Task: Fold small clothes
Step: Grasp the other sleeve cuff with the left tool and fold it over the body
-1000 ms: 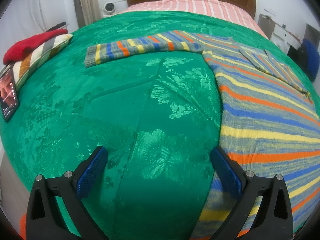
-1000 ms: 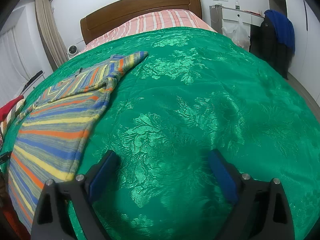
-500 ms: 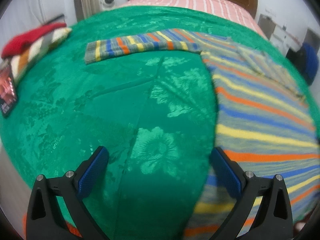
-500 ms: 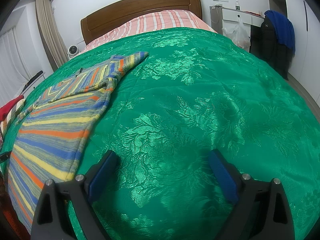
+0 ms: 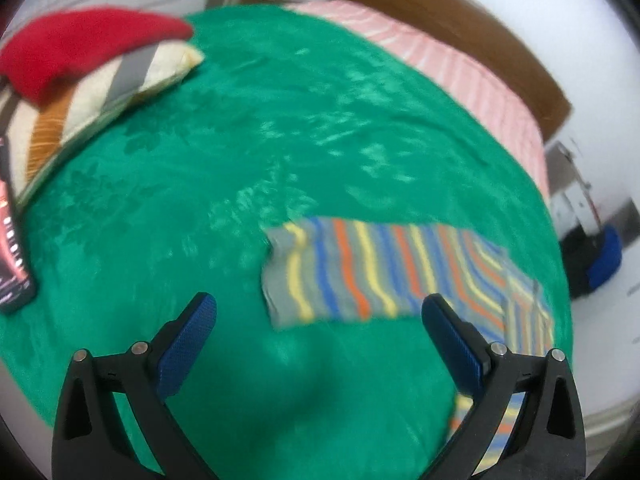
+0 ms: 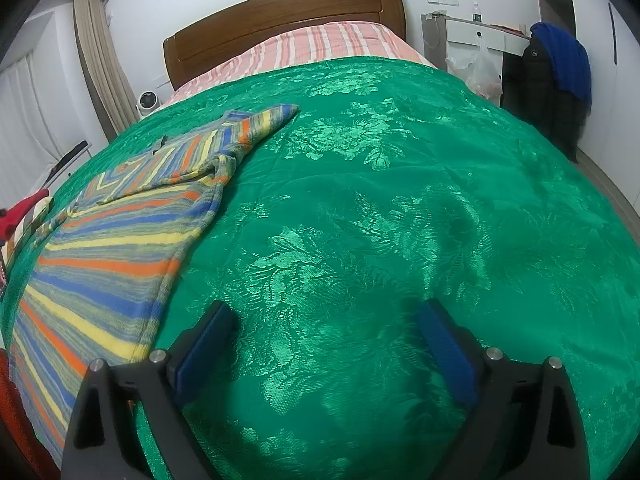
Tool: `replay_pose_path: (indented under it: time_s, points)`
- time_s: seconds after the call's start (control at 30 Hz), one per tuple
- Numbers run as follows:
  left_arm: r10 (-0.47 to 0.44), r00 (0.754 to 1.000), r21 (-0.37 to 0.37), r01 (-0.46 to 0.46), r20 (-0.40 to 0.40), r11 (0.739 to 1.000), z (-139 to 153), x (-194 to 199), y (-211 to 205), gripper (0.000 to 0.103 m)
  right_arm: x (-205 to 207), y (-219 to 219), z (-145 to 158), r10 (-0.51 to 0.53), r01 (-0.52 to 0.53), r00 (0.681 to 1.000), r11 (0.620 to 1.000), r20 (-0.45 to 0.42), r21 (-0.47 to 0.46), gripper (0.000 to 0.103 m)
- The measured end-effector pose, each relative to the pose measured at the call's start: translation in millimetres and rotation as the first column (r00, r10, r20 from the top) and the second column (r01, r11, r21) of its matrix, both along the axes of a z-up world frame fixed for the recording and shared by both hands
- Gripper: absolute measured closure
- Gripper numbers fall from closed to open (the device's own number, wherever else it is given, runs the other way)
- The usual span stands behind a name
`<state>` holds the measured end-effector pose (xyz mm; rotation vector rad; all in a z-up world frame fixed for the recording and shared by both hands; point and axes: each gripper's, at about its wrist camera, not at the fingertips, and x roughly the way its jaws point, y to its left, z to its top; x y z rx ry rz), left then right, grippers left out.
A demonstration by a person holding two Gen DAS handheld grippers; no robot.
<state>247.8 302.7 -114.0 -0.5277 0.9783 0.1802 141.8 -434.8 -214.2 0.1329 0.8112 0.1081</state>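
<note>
Both of our claws stand spread wide and hold nothing. Our left claw (image 5: 318, 314) hangs over the green bedspread (image 5: 168, 208), its blue pads (image 5: 188, 338) well apart, and the sleeve (image 5: 360, 272) of the striped sweater (image 6: 104, 248) lies flat just ahead, between the two fingers in the blurred left view; the right finger overlaps the sleeve's near edge in the picture, though we cannot tell whether it touches the cloth. Our right claw (image 6: 326, 340) is just as wide, over bare bedspread, with the sweater's body spread flat to its left and the hem corner just beside the left finger. The other sleeve (image 6: 260, 120) lies folded across the sweater's top, pointing toward the headboard (image 6: 280, 24). At the left edge sit a striped pillow (image 5: 100, 96), a red garment (image 5: 80, 48) on it, and a phone (image 5: 12, 248).
</note>
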Motion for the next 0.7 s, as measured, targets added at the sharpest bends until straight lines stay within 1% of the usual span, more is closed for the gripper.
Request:
replay_pose_path:
  time_s: [0.1,0.13,0.2,0.23,0.27,0.3,0.33,0.37,0.43,0.47,0.53,0.57,0.63,0.67,0.7]
  points:
    - [0.000,0.997,0.079,0.006,-0.081,0.997,-30.9,33.8,-1.8,0.003,0.2,0.4,-0.1,0.000,0.000,1.000,1.000,0.000,-0.001,0.009]
    - [-0.005,0.994,0.116,0.018,-0.113,0.993,-42.8,44.5,-5.2,0.005,0.1,0.4,-0.2,0.000,0.000,1.000,1.000,-0.001,-0.001,0.009]
    - [0.001,0.988,0.166,0.025,-0.156,0.986,-58.7,54.8,-10.5,0.025,0.6,1.3,-0.5,0.001,-0.001,1.000,1.000,-0.003,-0.005,0.009]
    - [-0.004,0.985,0.182,0.036,-0.170,0.983,-66.8,59.3,-15.0,0.029,0.7,1.7,-0.7,0.001,-0.001,1.000,1.000,-0.004,-0.007,0.009]
    - [-0.004,0.986,0.203,0.038,-0.167,0.978,-68.0,58.7,-18.2,0.039,0.9,2.0,-0.9,0.001,-0.001,1.000,1.000,-0.003,-0.008,0.009]
    - [-0.015,0.990,0.241,0.049,-0.142,0.969,-66.5,58.4,-24.6,0.076,0.4,1.6,-1.1,0.002,-0.002,1.000,1.000,-0.002,-0.007,0.009]
    - [-0.033,0.990,0.255,0.067,-0.137,0.965,-64.8,59.0,-29.6,0.099,0.5,1.4,-1.1,0.002,-0.002,1.000,1.000,-0.001,-0.007,0.009]
    - [-0.043,0.989,0.249,0.079,-0.144,0.965,-62.4,60.8,-34.0,0.101,0.5,1.2,-1.3,0.002,-0.002,1.000,1.000,0.000,-0.006,0.009]
    - [-0.057,0.992,0.249,0.083,-0.111,0.965,-42.5,62.4,-46.3,0.101,0.7,1.1,-1.6,0.002,-0.002,1.000,1.000,0.002,-0.007,0.008]
    - [-0.082,0.993,0.254,0.101,-0.084,0.962,-29.1,64.8,-55.6,0.101,0.9,0.9,-1.6,0.002,-0.002,1.000,1.000,0.002,-0.008,0.008]
    - [-0.156,0.987,0.284,0.158,-0.030,0.946,6.9,70.2,-85.8,0.101,0.5,1.0,-1.5,0.003,-0.003,1.000,1.000,0.002,-0.006,0.008]
    - [-0.200,0.980,0.298,0.192,-0.003,0.935,25.0,72.0,-104.5,0.101,0.7,0.8,-1.6,0.003,-0.002,1.000,1.000,0.003,-0.005,0.008]
    - [-0.300,0.953,0.326,0.270,0.044,0.906,59.2,76.0,-150.3,0.101,0.3,1.3,-1.8,0.003,-0.003,1.000,1.000,0.005,-0.005,0.008]
    - [-0.360,0.930,0.343,0.317,0.067,0.884,76.2,77.8,-180.6,0.101,0.3,1.3,-1.9,0.003,-0.003,1.000,1.000,0.005,-0.006,0.008]
    - [-0.393,0.916,0.350,0.344,0.077,0.871,83.6,80.3,-197.9,0.101,0.3,1.3,-1.9,0.003,-0.003,1.000,1.000,0.005,-0.005,0.008]
